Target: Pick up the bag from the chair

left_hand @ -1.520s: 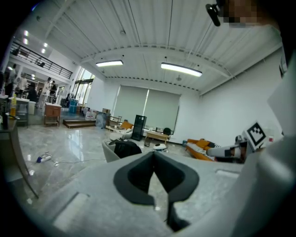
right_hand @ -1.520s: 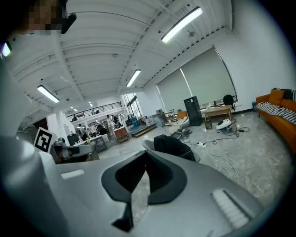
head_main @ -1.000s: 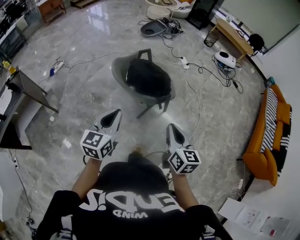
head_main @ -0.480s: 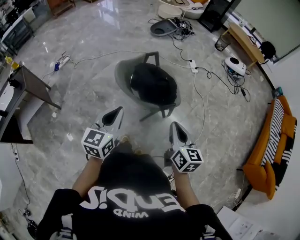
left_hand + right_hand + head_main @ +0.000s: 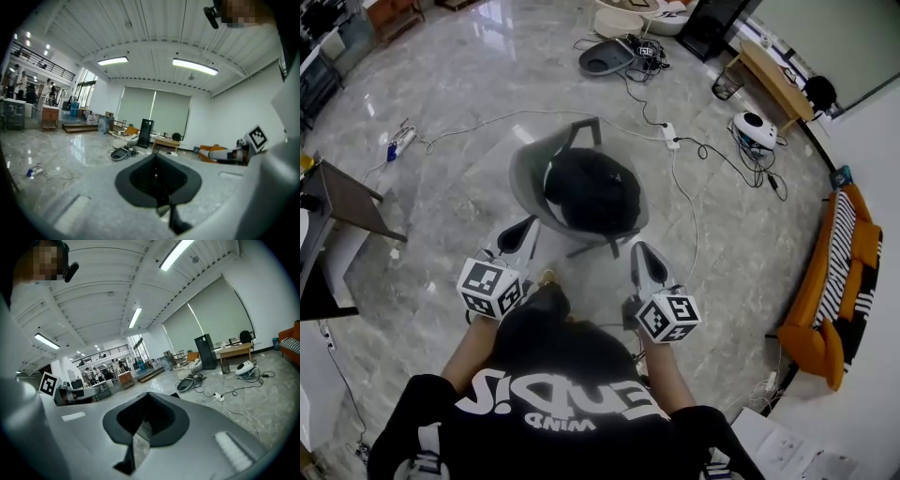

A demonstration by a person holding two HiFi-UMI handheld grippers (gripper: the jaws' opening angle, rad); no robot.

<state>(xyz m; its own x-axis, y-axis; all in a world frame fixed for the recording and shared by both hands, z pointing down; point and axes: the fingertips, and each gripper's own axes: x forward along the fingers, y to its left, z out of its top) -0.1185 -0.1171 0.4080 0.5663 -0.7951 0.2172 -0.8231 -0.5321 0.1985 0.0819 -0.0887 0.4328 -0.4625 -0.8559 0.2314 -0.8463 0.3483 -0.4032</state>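
My left tongs and right tongs are pressed together, empty, near the chair; the black bag fills its seat.

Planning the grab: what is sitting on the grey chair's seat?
A black bag fills the seat of the grey chair. The seat surface beneath it is covered, so anything under the bag cannot be seen.

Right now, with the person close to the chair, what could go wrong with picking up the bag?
Both the left claw and right claw are shut; if not opened, they may shove the black bag instead of gripping it. The bag fills the grey chair, so a claw might catch the shell. A white cable runs beside the chair: possible trip.
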